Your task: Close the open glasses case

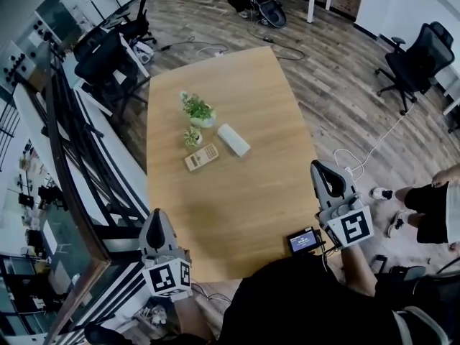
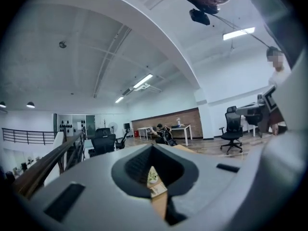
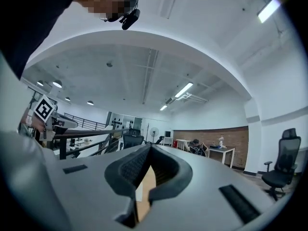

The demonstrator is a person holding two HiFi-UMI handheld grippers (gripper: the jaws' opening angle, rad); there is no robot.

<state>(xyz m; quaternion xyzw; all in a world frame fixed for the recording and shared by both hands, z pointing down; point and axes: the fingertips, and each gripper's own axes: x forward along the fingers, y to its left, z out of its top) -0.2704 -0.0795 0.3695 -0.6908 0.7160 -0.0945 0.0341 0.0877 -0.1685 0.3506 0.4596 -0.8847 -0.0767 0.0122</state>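
Note:
The white glasses case (image 1: 233, 139) lies on the wooden table (image 1: 237, 207) near its middle; from the head view its lid looks down, though I cannot tell for sure. My left gripper (image 1: 157, 221) is held level at the table's near left corner, jaws together and empty. My right gripper (image 1: 321, 169) is raised beside the table's right edge, also shut on nothing. Both are far from the case. Through the slit of the left gripper (image 2: 153, 150) I see a bit of the table. The right gripper (image 3: 149, 150) points level across the room.
Two small potted plants (image 1: 198, 110) (image 1: 192, 136) and a beige calculator (image 1: 201, 157) sit just left of the case. A small device with a screen (image 1: 303, 241) rests at the table's near right edge. Office chairs (image 1: 413, 60), cables and a railing (image 1: 72, 157) surround the table.

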